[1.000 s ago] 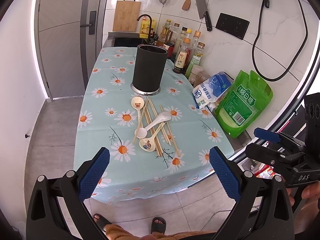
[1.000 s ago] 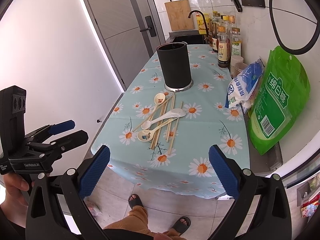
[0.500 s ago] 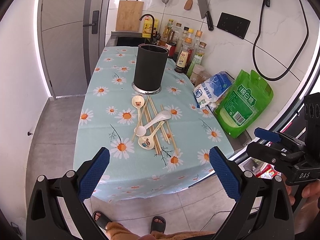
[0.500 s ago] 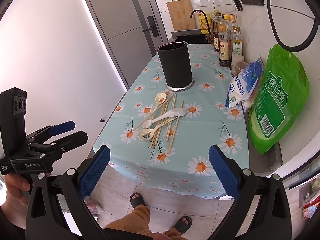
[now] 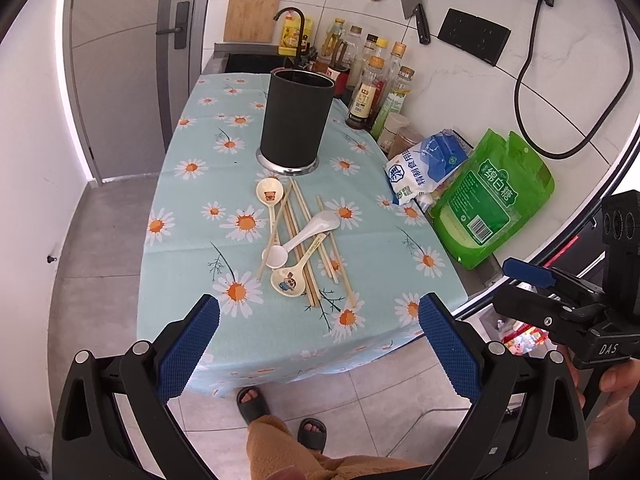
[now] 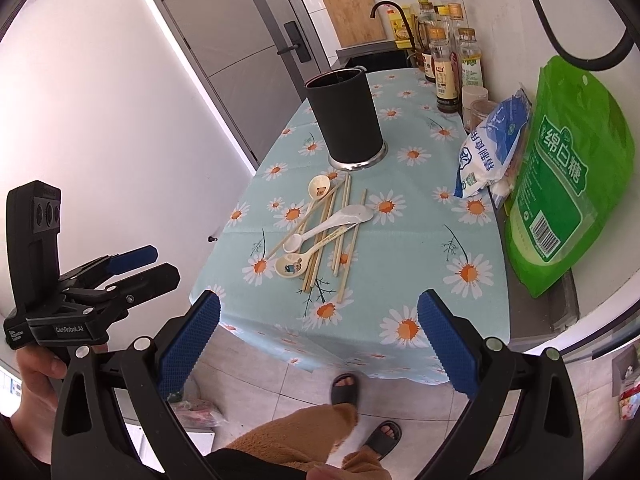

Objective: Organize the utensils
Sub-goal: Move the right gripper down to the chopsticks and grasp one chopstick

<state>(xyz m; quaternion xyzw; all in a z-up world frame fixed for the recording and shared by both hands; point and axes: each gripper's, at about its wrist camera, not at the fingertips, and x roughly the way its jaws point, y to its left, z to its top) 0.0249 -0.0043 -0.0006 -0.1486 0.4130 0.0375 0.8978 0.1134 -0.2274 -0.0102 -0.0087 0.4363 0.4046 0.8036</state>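
Note:
A tall black utensil holder (image 5: 295, 119) (image 6: 346, 120) stands upright on the daisy tablecloth (image 5: 200, 216). In front of it lie several wooden chopsticks (image 5: 304, 240) (image 6: 340, 240) mixed with three spoons: a cream one with a bear print (image 5: 269, 194), a white one (image 5: 308, 232) (image 6: 332, 224) and a cream cartoon one (image 5: 290, 278) (image 6: 298, 262). My left gripper (image 5: 318, 344) hangs open in front of the table's near edge, well short of the utensils. My right gripper (image 6: 318, 344) is open too, off the near edge. Both hold nothing.
Along the right wall stand a green sugar bag (image 5: 492, 200), a white-blue bag (image 5: 424, 164), jars and sauce bottles (image 5: 376, 88). A sink with black tap (image 5: 290, 24) lies behind. A person's sandalled feet (image 5: 276, 412) are on the tiled floor below.
Both grippers have drawn slightly back and up from the table, so the utensils look a little farther away. Nothing on the table has moved.

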